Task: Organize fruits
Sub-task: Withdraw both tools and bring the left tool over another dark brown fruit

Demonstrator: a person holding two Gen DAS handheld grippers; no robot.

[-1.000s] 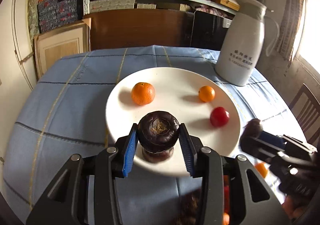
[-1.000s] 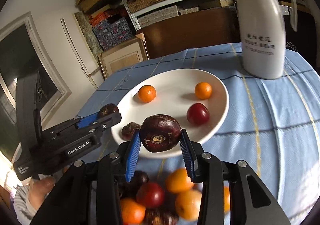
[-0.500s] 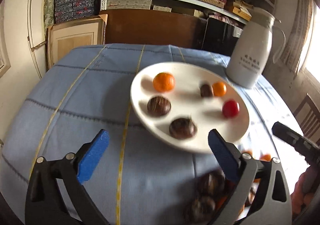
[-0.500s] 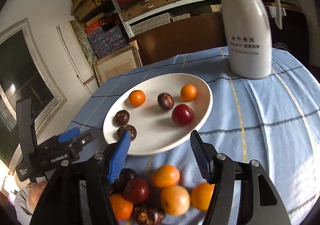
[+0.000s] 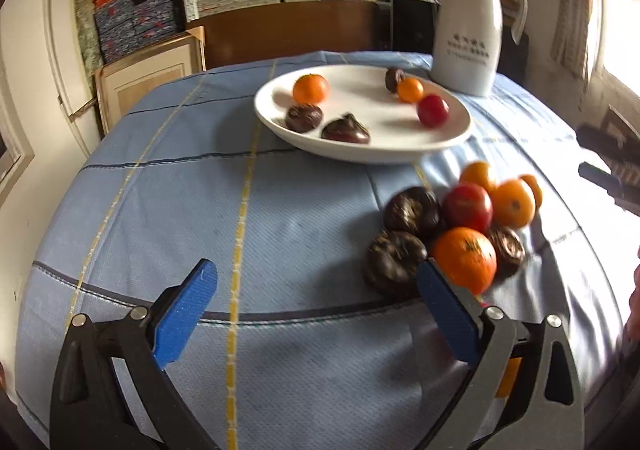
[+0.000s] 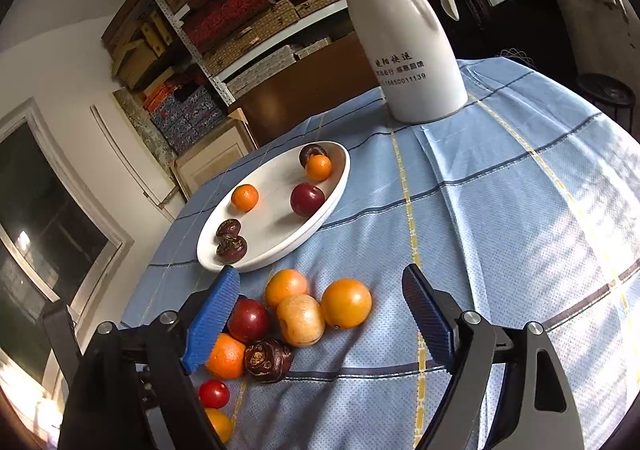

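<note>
1. Both grippers are seen with their jaws spread wide and nothing between them: the left gripper point(image 5: 316, 310) is held low over the blue checked tablecloth point(image 5: 280, 217), and the right gripper point(image 6: 320, 314) is poised above the loose pile of fruit point(image 6: 296, 314)
2. On the white plate point(image 6: 280, 246), six pieces are already laid: two oranges, a red fruit and three dark brown ones, while the plate itself stands near the white jug point(image 6: 404, 49)
3. Off the plate, a cluster is left on the table just beside its near rim: oranges, a pale yellow fruit point(image 6: 300, 320), a dark red fruit point(image 6: 248, 320), a small red tomato point(image 6: 214, 393) and several dark brown fruits, all touching or nearly so
4. The step in hand is judged to be the choosing of the next piece; the task is taken as about halfway done
5. For the left gripper, the nearest dark brown fruit point(image 5: 394, 262) is suggested, as it lies just beside the right finger; a shift rightward and a lowering would be called for
6. Because the fruits are packed together, neighbours may be nudged and set rolling, so an outer piece is best approached from its free side
</note>
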